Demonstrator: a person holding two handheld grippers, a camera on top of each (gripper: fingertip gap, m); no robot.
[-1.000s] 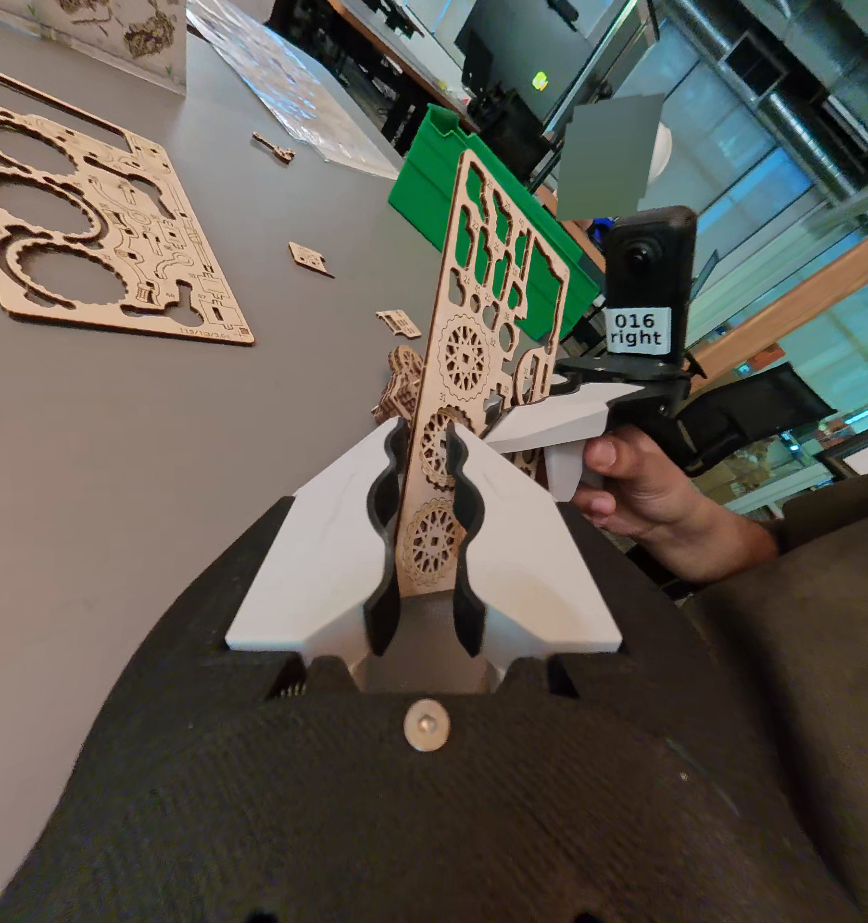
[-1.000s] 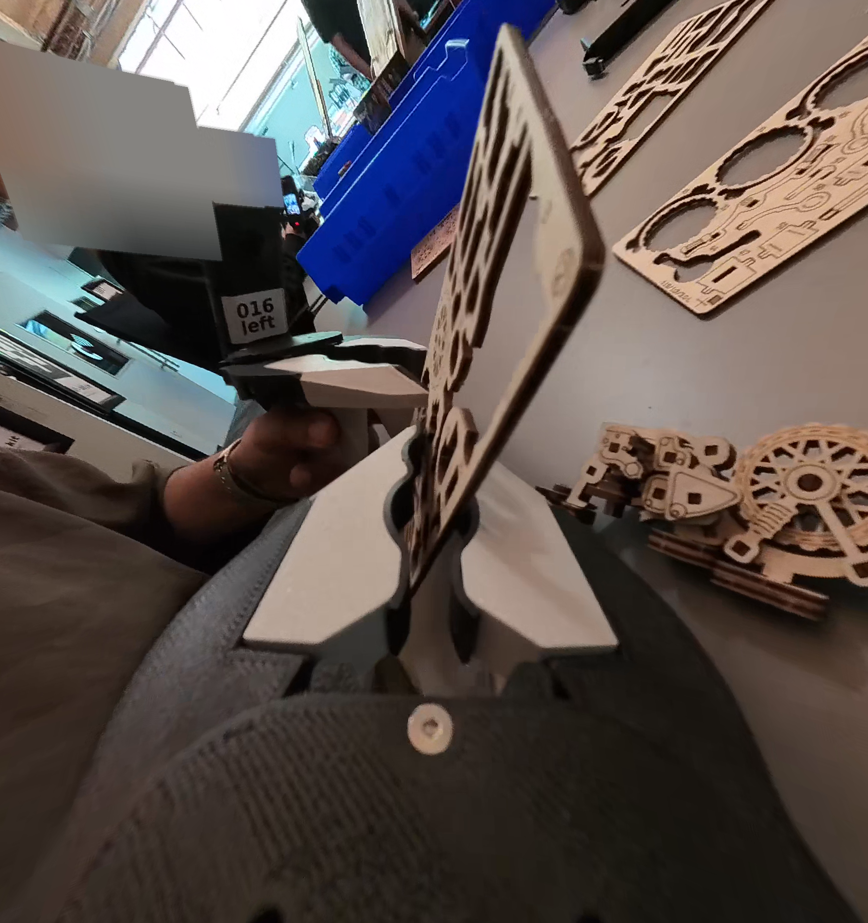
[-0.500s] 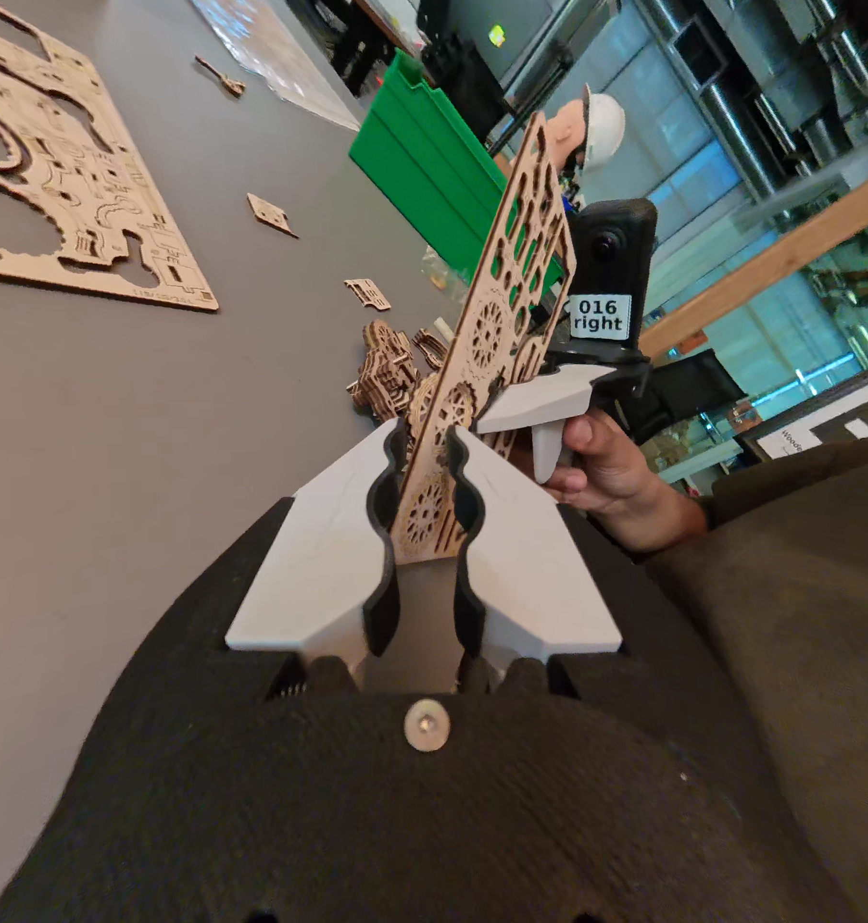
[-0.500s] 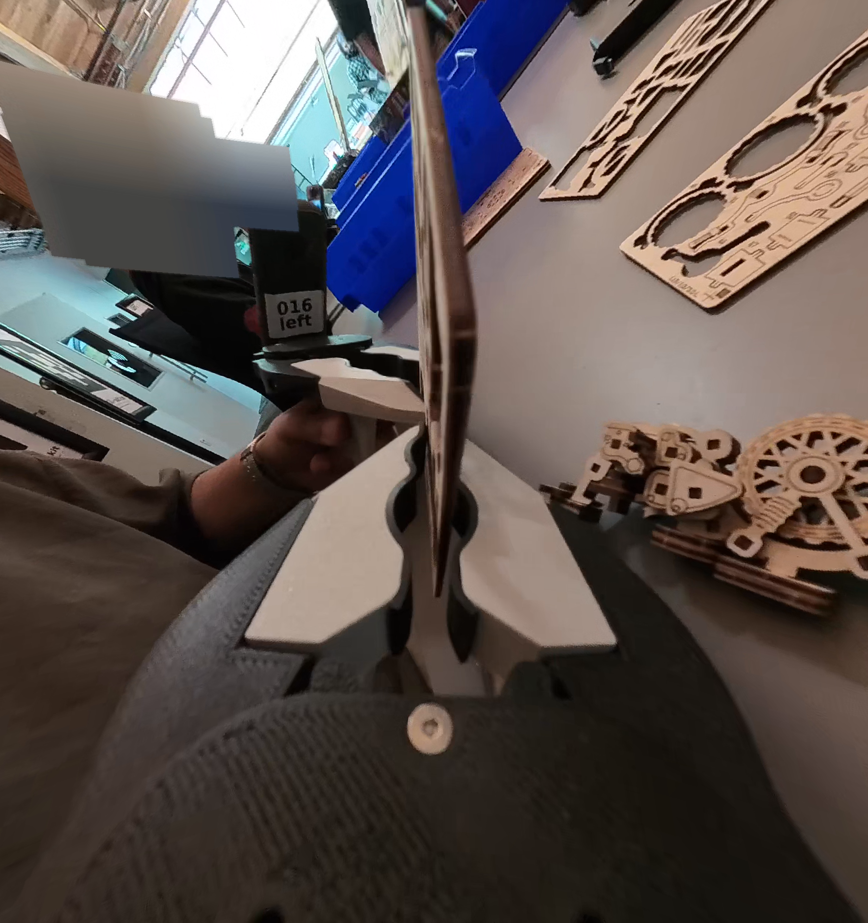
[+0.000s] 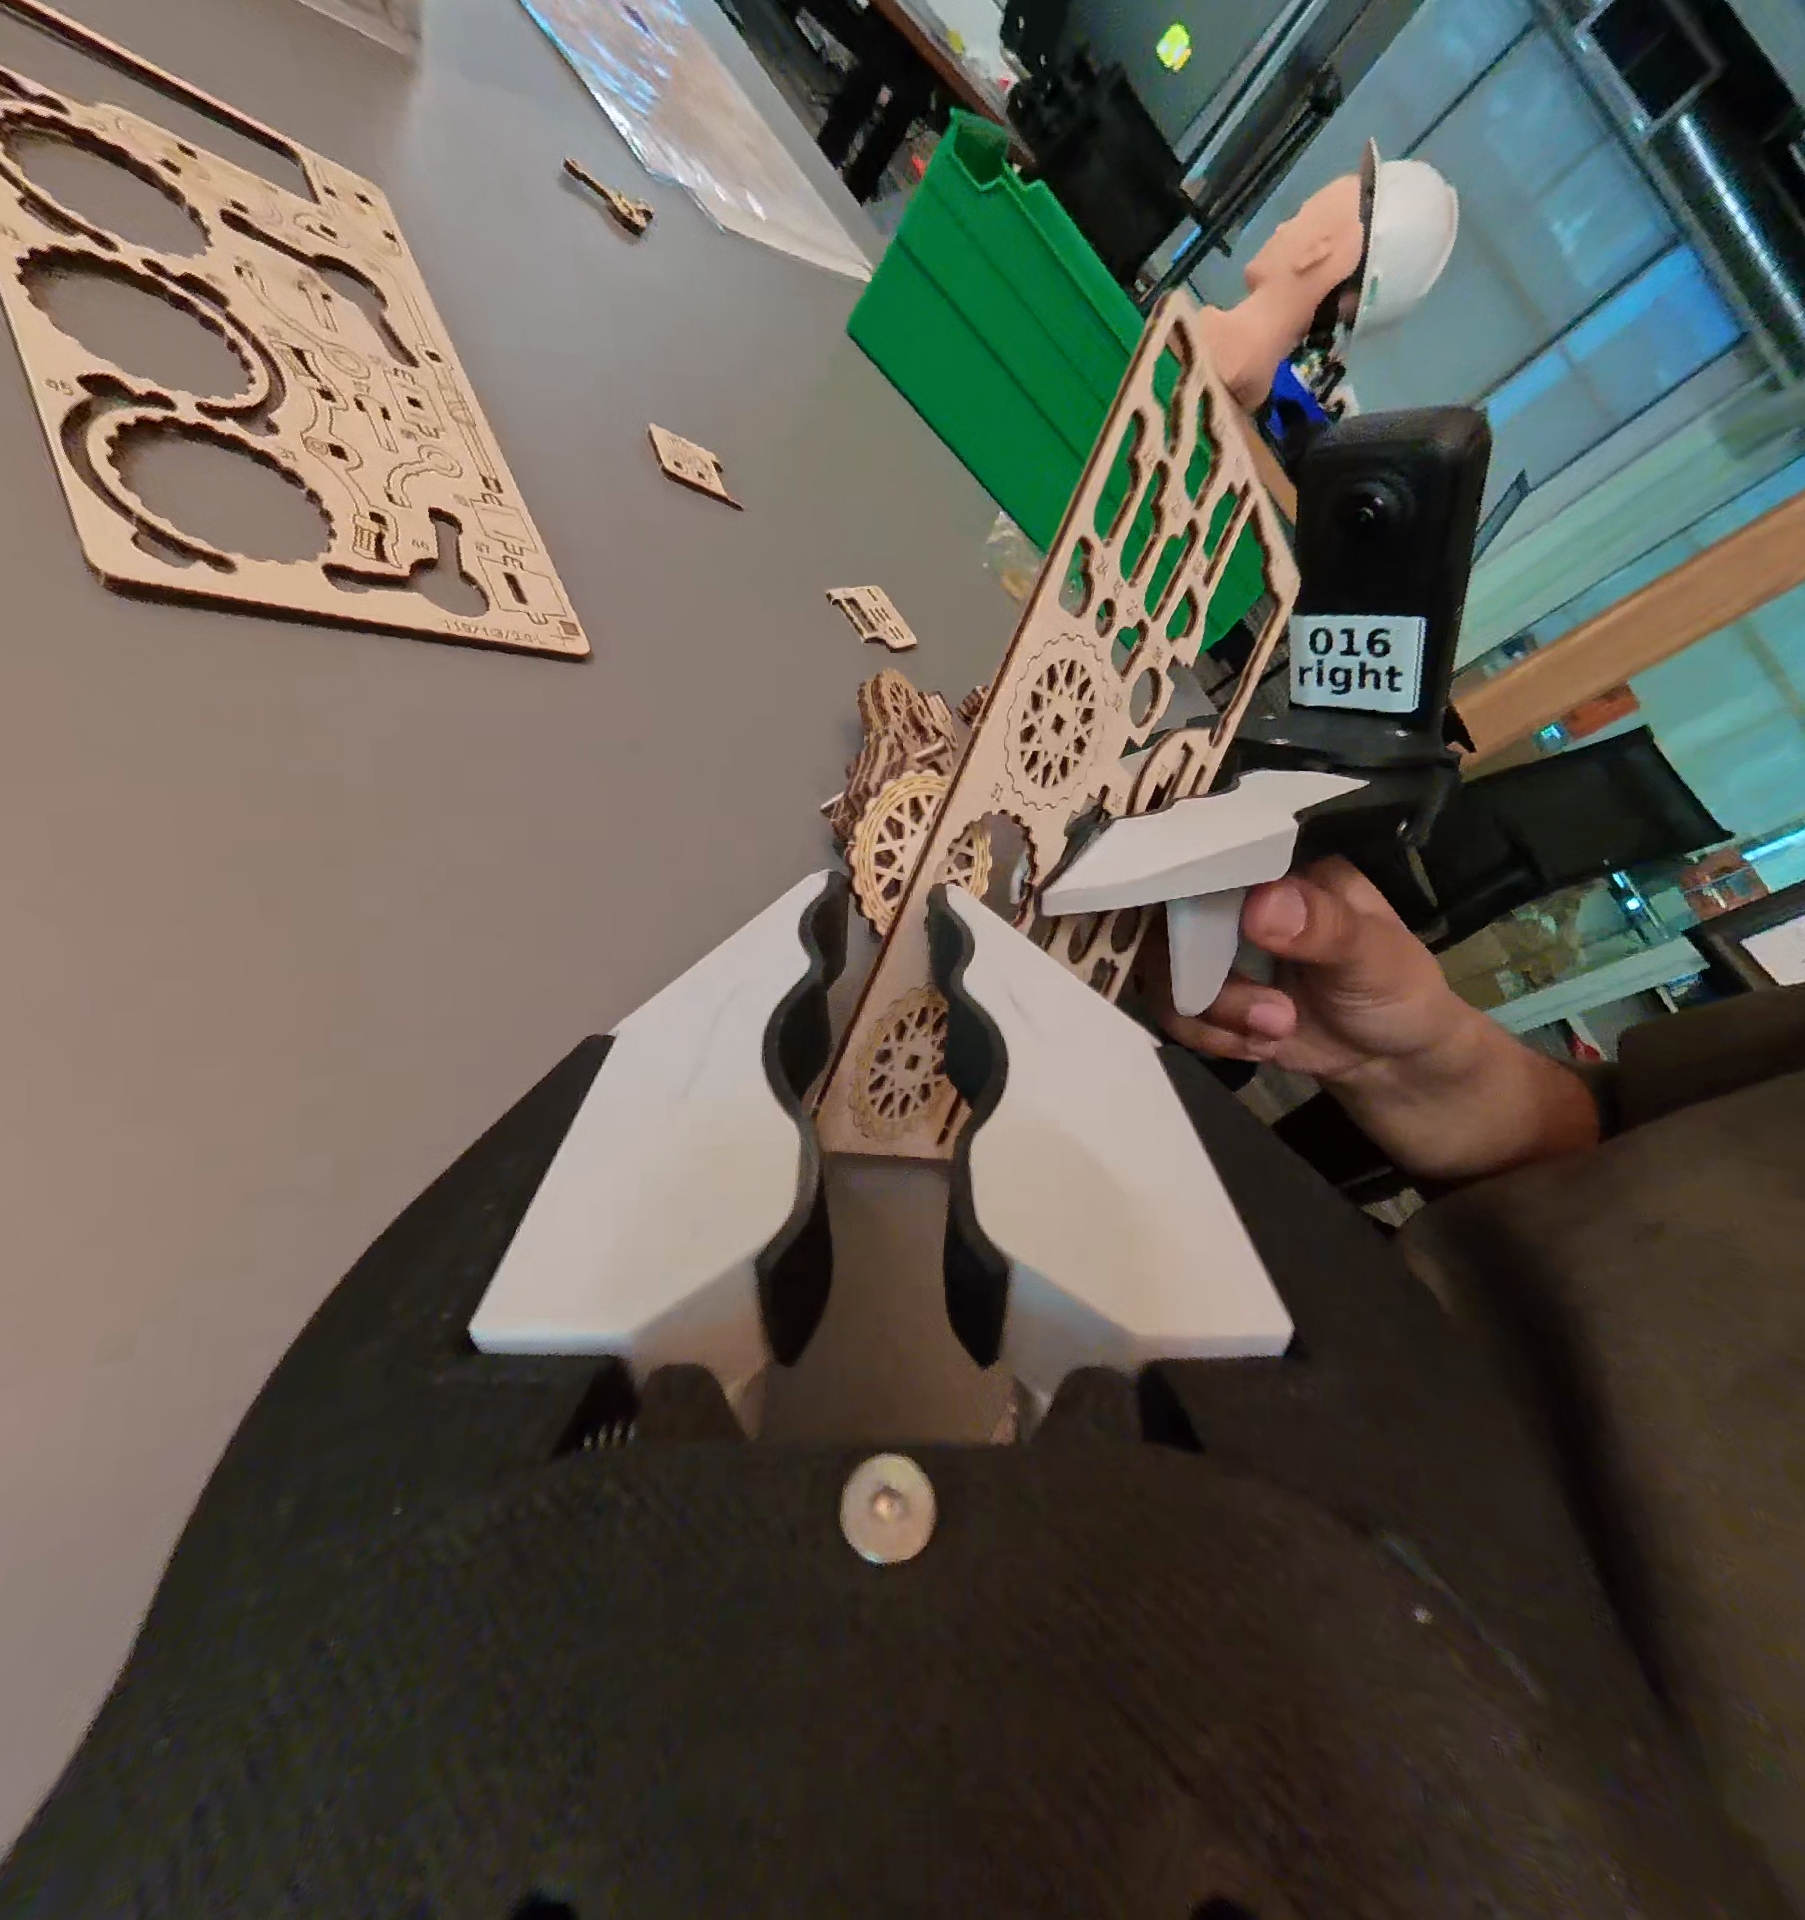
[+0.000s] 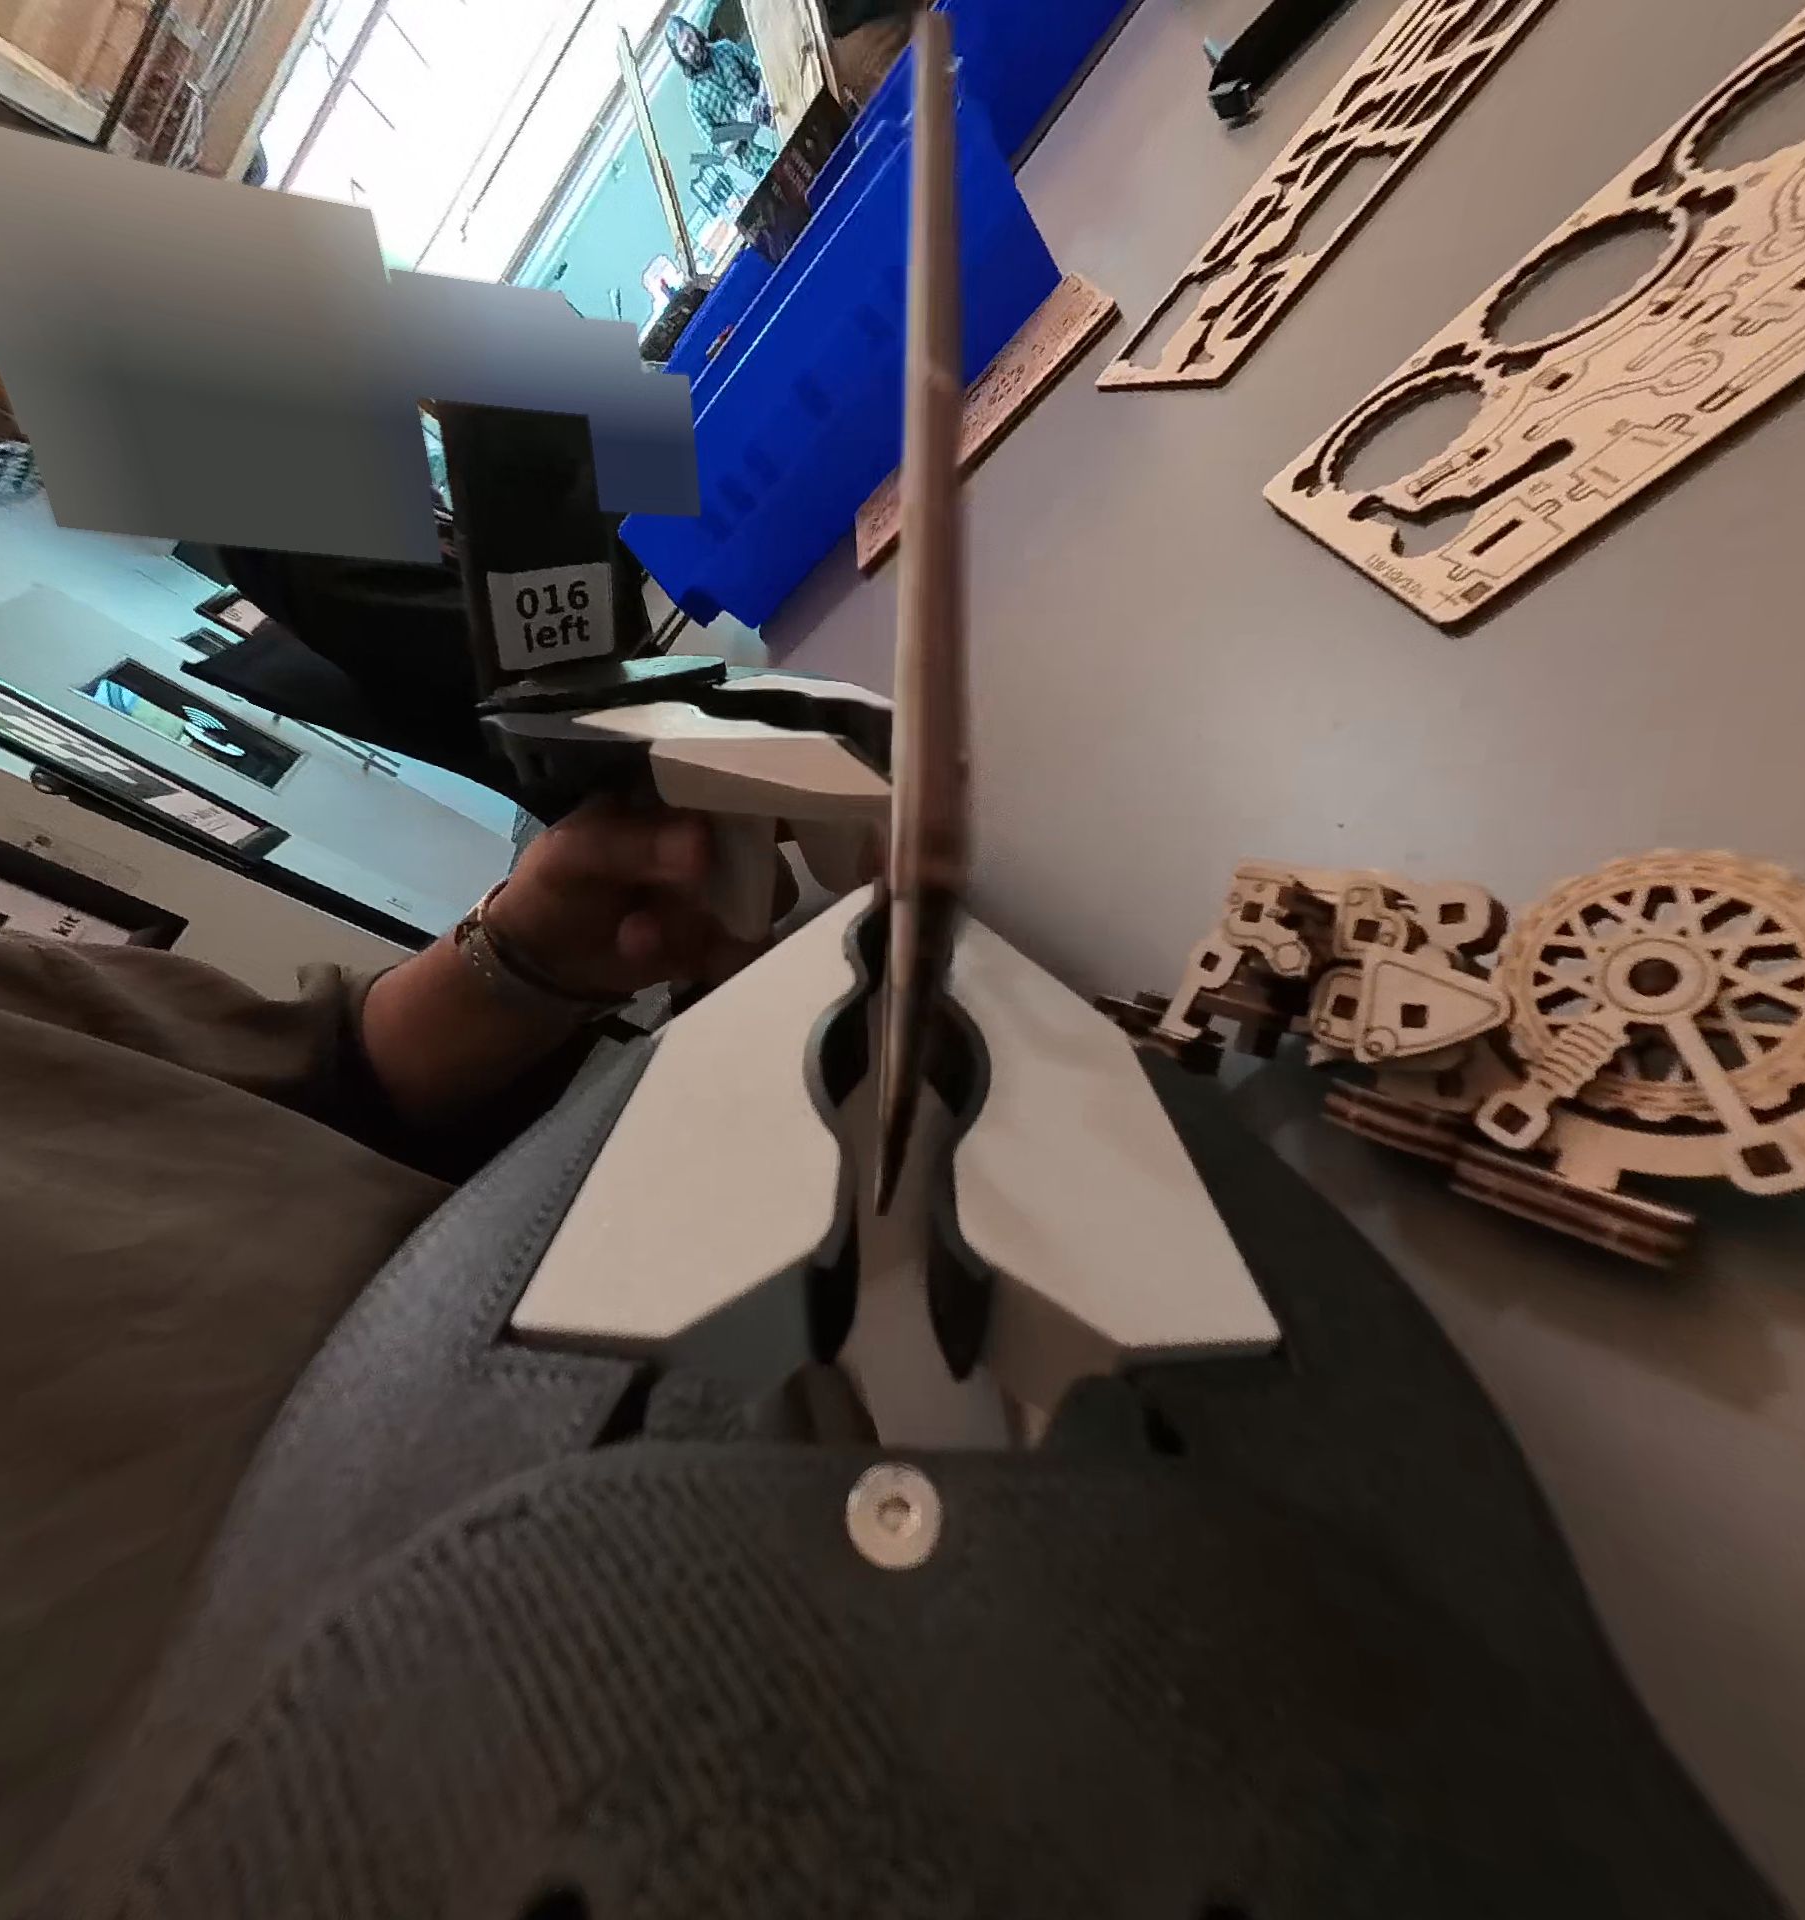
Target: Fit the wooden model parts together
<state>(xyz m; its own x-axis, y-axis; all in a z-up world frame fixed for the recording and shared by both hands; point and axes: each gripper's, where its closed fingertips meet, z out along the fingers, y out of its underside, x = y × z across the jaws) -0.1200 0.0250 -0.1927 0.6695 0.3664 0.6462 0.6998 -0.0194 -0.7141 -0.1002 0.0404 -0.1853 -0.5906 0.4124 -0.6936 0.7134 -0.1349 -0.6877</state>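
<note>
A thin wooden parts sheet [image 5: 1059, 717] with laser-cut gears stands upright over the grey table [image 5: 358, 935]. My left gripper [image 5: 882, 904] is shut on its lower end, with a gear between the pads. My right gripper [image 6: 913, 914] is shut on the same sheet [image 6: 924, 520], seen edge-on. In the left wrist view the right gripper [image 5: 1074, 862] pinches the sheet's side edge next to a toothed round opening. In the right wrist view the left gripper [image 6: 856, 738] meets the sheet from the left. A part-built wooden model with a spoked wheel [image 6: 1604, 1039] lies on the table, also in the left wrist view [image 5: 893, 852].
A used sheet with big round cut-outs [image 5: 254, 416] lies flat at the far left, also seen in the right wrist view [image 6: 1604, 364]. Small loose wooden pieces [image 5: 695, 468] lie around. A green bin [image 5: 981, 343] and a blue bin [image 6: 825, 364] stand at the table's far edges. My two grippers' fingertips are within a few centimetres of each other.
The sheet has turned from slanted to edge-on in the right wrist view. In the left wrist view the middle gear spot now looks like an open toothed hole. Both grippers kept their hold.
</note>
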